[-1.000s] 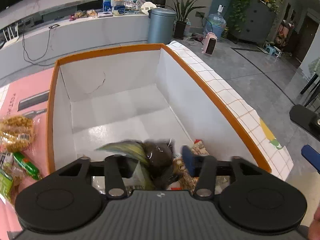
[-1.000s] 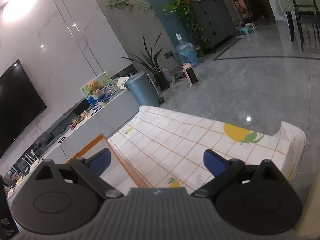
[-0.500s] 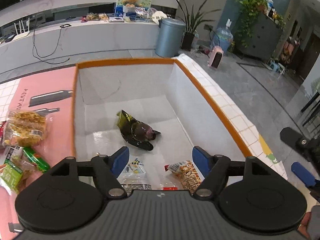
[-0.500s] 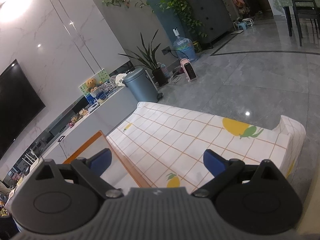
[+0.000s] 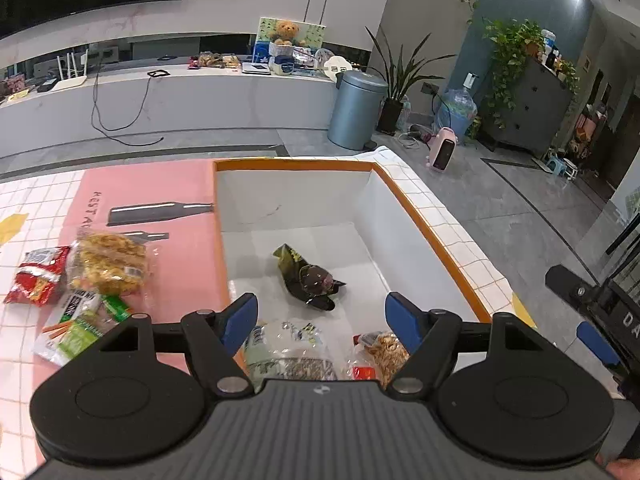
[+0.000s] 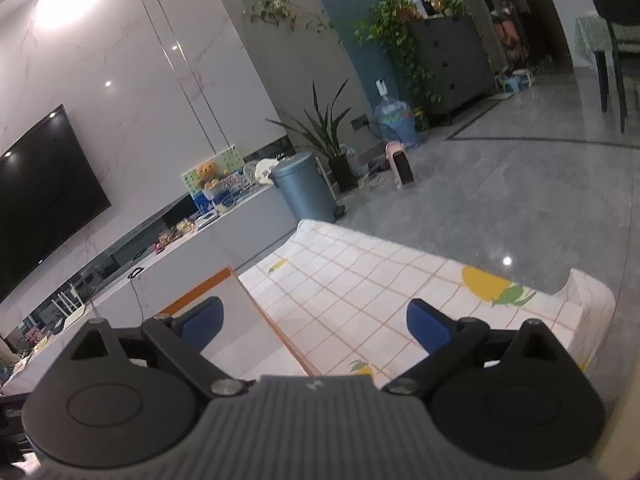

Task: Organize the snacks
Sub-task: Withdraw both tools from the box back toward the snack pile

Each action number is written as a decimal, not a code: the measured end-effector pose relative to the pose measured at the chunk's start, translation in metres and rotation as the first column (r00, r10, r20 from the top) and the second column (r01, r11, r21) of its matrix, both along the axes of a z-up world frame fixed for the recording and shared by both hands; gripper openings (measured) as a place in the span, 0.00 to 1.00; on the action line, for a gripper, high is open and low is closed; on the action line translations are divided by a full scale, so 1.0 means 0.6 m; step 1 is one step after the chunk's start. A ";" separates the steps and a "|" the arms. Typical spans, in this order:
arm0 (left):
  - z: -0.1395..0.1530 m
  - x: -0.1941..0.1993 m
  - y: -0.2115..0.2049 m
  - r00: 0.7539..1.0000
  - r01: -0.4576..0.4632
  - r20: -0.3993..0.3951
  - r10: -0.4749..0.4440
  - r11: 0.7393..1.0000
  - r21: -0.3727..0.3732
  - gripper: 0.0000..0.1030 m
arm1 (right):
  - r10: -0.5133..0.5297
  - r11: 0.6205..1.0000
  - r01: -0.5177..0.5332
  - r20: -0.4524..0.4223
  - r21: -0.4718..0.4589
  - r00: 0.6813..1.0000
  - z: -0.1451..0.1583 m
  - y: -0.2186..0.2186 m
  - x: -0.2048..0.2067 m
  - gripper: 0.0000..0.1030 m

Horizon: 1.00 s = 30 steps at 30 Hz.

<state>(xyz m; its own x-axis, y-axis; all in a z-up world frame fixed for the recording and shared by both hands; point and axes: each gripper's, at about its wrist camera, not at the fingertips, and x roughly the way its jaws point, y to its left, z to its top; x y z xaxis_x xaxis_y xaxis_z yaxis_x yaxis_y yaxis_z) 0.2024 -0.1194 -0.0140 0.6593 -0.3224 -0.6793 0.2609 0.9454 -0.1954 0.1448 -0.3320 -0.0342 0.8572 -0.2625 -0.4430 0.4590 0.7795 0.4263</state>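
Observation:
A white box with an orange rim [image 5: 432,236] stands on the table. Inside lie a dark green snack packet [image 5: 308,278], a clear packet [image 5: 288,348] and a packet of yellow crisps [image 5: 386,354]. My left gripper [image 5: 322,322] is open and empty above the box's near end. Left of the box lie a yellow noodle packet [image 5: 110,262], a red packet [image 5: 38,274] and green-and-white packets [image 5: 82,326]. My right gripper [image 6: 314,326] is open and empty over the box's right edge [image 6: 200,290] and the tablecloth; it also shows in the left wrist view [image 5: 596,320].
The table has a checked cloth with fruit prints [image 6: 360,280] and a pink mat [image 5: 160,188]. The table's edge drops to a grey floor on the right. A grey bin [image 5: 356,110], a plant and a long white counter stand beyond.
My left gripper opened and let the dark green packet drop into the box, then rose and drew back. The right gripper barely moved.

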 end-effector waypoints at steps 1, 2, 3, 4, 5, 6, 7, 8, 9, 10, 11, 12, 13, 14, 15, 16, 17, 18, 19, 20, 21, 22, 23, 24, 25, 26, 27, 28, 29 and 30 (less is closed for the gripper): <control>0.003 -0.005 0.003 1.000 -0.004 0.000 0.004 1.000 0.007 0.83 | 0.002 1.000 -0.002 0.011 0.012 1.000 0.002 -0.001 -0.003 0.93; 0.006 -0.010 0.007 1.000 -0.009 0.001 0.009 1.000 0.013 0.83 | 0.012 1.000 -0.012 0.023 0.026 1.000 0.004 0.000 -0.006 0.93; 0.009 -0.015 0.011 1.000 -0.014 0.003 0.014 1.000 0.018 0.83 | 0.028 0.999 -0.030 0.039 0.041 0.999 0.006 0.001 -0.009 0.93; 0.013 -0.020 0.015 1.000 -0.017 0.005 0.017 1.000 0.022 0.83 | 0.042 0.998 -0.044 0.051 0.048 0.998 0.009 0.003 -0.011 0.93; 0.017 -0.026 0.020 1.000 -0.020 0.007 0.020 0.999 0.025 0.83 | 0.053 0.997 -0.056 0.057 0.049 0.997 0.010 0.007 -0.012 0.93; 0.020 -0.031 0.026 1.000 -0.023 0.009 0.022 0.999 0.027 0.83 | 0.064 0.997 -0.067 0.055 0.049 0.996 0.011 0.010 -0.012 0.93; 0.023 -0.038 0.032 1.000 -0.026 0.010 0.025 0.999 0.031 0.83 | 0.073 0.996 -0.076 0.050 0.049 0.996 0.011 0.014 -0.011 0.93; 0.027 -0.042 0.037 1.000 -0.028 0.009 0.028 0.999 0.037 0.83 | 0.080 0.995 -0.082 0.044 0.053 0.996 0.010 0.018 -0.009 0.93; 0.030 -0.047 0.043 0.999 -0.032 0.007 0.031 0.998 0.045 0.83 | 0.090 0.994 -0.093 0.041 0.061 0.995 0.009 0.022 -0.009 0.93; 0.033 -0.053 0.051 0.999 -0.040 0.005 0.040 0.998 0.051 0.83 | 0.106 0.992 -0.109 0.043 0.070 0.993 0.009 0.027 -0.008 0.93; 0.035 -0.058 0.058 0.999 -0.048 0.004 0.048 0.997 0.053 0.83 | 0.129 0.988 -0.132 0.050 0.081 0.990 0.009 0.032 -0.008 0.93; 0.037 -0.064 0.065 0.999 -0.054 0.003 0.054 0.997 0.054 0.83 | 0.160 0.982 -0.165 0.059 0.094 0.985 0.010 0.038 -0.007 0.93; 0.040 -0.069 0.075 0.998 -0.063 0.001 0.063 0.997 0.055 0.83 | 0.185 0.976 -0.192 0.068 0.103 0.980 0.011 0.044 -0.008 0.93; 0.042 -0.075 0.083 0.997 -0.071 0.001 0.071 0.996 0.055 0.83 | 0.214 0.969 -0.222 0.078 0.108 0.974 0.013 0.053 -0.009 0.93; 0.043 -0.080 0.091 0.997 -0.077 0.002 0.077 0.995 0.055 0.83 | 0.244 0.962 -0.252 0.084 0.107 0.966 0.015 0.063 -0.008 0.92; 0.045 -0.085 0.102 0.996 -0.084 0.004 0.084 0.995 0.056 0.83 | 0.269 0.955 -0.277 0.087 0.102 0.959 0.017 0.071 -0.010 0.92; 0.046 -0.089 0.112 0.996 -0.093 0.006 0.093 0.994 0.059 0.83 | 0.296 0.949 -0.303 0.087 0.091 0.951 0.019 0.084 -0.009 0.91; 0.047 -0.092 0.121 0.995 -0.104 0.004 0.104 0.993 0.063 0.84 | 0.325 0.941 -0.331 0.085 0.075 0.942 0.022 0.099 -0.009 0.91; 0.046 -0.094 0.135 0.993 -0.118 0.000 0.118 0.991 0.067 0.84 | 0.349 0.933 -0.354 0.083 0.060 0.933 0.025 0.112 -0.009 0.91; 0.044 -0.096 0.146 0.991 -0.135 -0.007 0.136 0.988 0.073 0.84 | 0.375 0.925 -0.379 0.078 0.040 0.924 0.028 0.128 -0.009 0.91; 0.042 -0.098 0.157 0.988 -0.152 -0.015 0.153 0.985 0.076 0.84 | 0.397 0.917 -0.399 0.070 0.020 0.915 0.030 0.143 -0.009 0.91; 0.039 -0.099 0.170 0.985 -0.171 -0.026 0.173 0.982 0.075 0.84 | 0.414 0.910 -0.415 0.061 0.006 0.908 0.032 0.157 -0.009 0.91; 0.037 -0.100 0.183 0.981 -0.187 -0.036 0.189 0.980 0.069 0.84 | 0.432 0.902 -0.432 0.048 -0.009 0.901 0.034 0.172 -0.008 0.90; 0.034 -0.100 0.196 0.977 -0.203 -0.045 0.206 0.977 0.065 0.84 | 0.449 0.893 -0.449 0.037 -0.023 0.893 0.034 0.187 -0.006 0.87; 0.032 -0.100 0.209 0.974 -0.218 -0.054 0.222 0.974 0.067 0.84 | 0.463 0.886 -0.462 0.030 -0.036 0.886 0.034 0.201 -0.006 0.86; 0.029 -0.100 0.223 0.970 -0.231 -0.060 0.236 0.970 0.071 0.84 | 0.478 0.878 -0.477 0.026 -0.051 0.878 0.035 0.216 -0.006 0.85; 0.027 -0.099 0.235 0.967 -0.243 -0.063 0.248 0.967 0.075 0.84 | 0.492 0.869 -0.490 0.026 -0.068 0.870 0.036 0.230 -0.006 0.84; 0.025 -0.098 0.250 0.963 -0.256 -0.065 0.261 0.964 0.075 0.84 | 0.508 0.859 -0.504 0.030 -0.091 0.861 0.038 0.246 -0.008 0.84; 0.023 -0.097 0.265 0.960 -0.268 -0.066 0.273 0.961 0.072 0.84 | 0.524 0.848 -0.517 0.031 -0.113 0.851 0.040 0.261 -0.008 0.82; 0.020 -0.095 0.279 0.955 -0.286 -0.068 0.290 0.956 0.067 0.84 | 0.544 0.833 -0.536 0.028 -0.138 0.838 0.041 0.279 -0.008 0.80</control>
<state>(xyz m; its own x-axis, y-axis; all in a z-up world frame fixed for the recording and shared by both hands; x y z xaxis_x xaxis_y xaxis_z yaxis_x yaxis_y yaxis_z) 0.1453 0.0482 -0.0020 0.6639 -0.0867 -0.7428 -0.0377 0.9881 -0.1491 0.1401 -0.1645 -0.0099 0.9031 0.2035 -0.3783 -0.0749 0.9418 0.3278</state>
